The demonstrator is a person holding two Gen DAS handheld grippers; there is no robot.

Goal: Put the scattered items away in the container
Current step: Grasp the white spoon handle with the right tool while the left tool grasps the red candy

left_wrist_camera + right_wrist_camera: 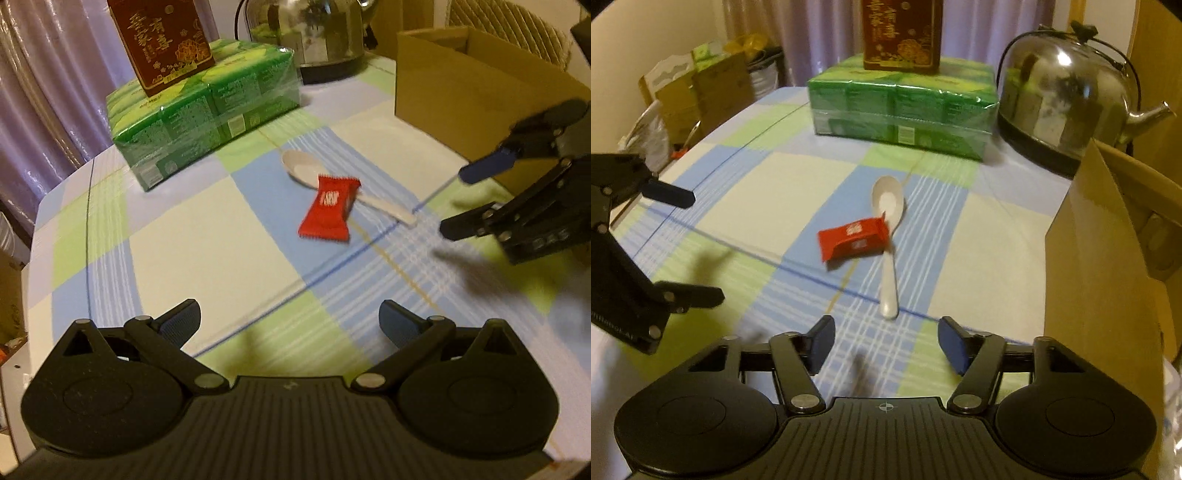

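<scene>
Mid-surface: red candy packet (854,239) lies across white spoon (888,236) | cardboard box (1108,258) at right | both grippers' fingers spread, empty | risk: lifting spoon flips packet off.

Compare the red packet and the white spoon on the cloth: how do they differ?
The red packet is short, flat and crinkled; the white spoon is long, smooth and rigid. The packet lies on top, across the spoon's neck; the spoon rests on the checked cloth. Both are untouched, outside the cardboard box.

A home dining corner. Checked cloth (798,184) over the counter, steel kettle (1067,110) beside stacked tissue packs (905,107). Purple curtains (48,81) behind.
</scene>
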